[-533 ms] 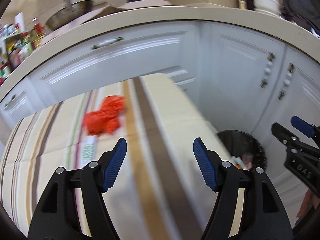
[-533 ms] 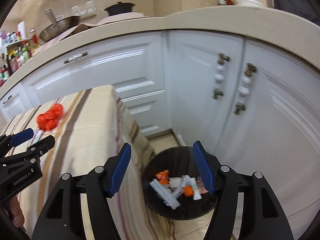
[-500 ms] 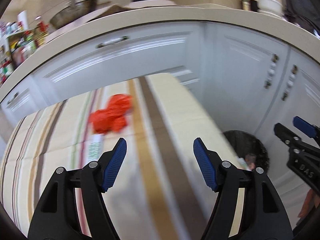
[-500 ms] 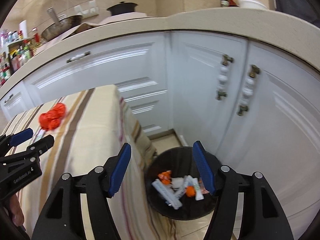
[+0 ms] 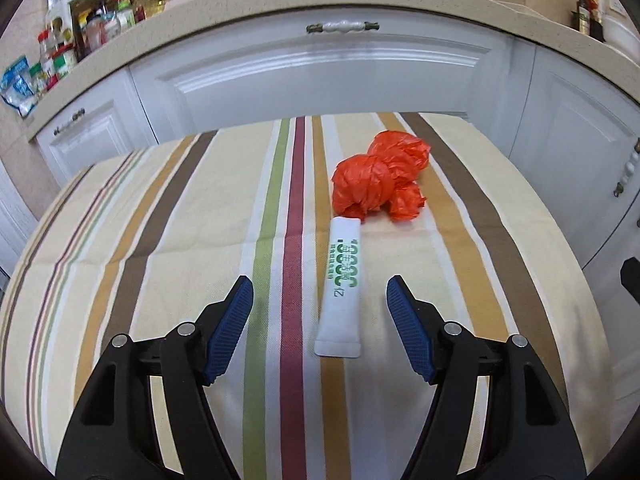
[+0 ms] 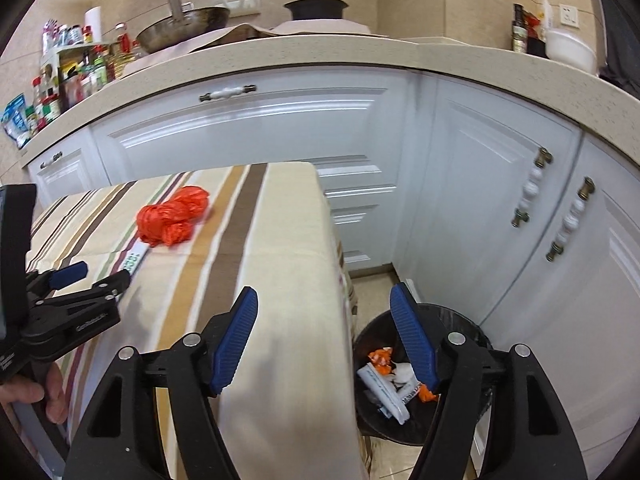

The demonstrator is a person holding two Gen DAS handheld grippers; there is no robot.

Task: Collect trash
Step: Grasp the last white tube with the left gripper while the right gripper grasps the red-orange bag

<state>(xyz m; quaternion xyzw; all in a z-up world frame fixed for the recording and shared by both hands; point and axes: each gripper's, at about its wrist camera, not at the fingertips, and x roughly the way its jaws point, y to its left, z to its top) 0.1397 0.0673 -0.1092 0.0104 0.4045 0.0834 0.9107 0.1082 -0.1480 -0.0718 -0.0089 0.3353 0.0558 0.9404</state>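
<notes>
A white tube with green print (image 5: 342,288) lies on the striped tablecloth (image 5: 160,216), with a crumpled orange plastic bag (image 5: 380,178) just beyond it. My left gripper (image 5: 320,328) is open and empty, hovering above the near end of the tube, which lies between its jaws. The bag (image 6: 173,221) and tube (image 6: 134,261) also show in the right wrist view. My right gripper (image 6: 324,340) is open and empty above the table's right edge, beside a black trash bin (image 6: 460,320) on the floor holding several pieces of trash.
White kitchen cabinets (image 5: 320,76) with handles stand behind the table under a beige countertop (image 6: 320,56). Bottles and jars (image 5: 72,36) crowd the counter's left end. A wok (image 6: 184,32) and a pot sit on the counter.
My left gripper has swung left from the table's right edge to over the tube and bag. My right gripper has shifted left, from over the bin to the table edge.
</notes>
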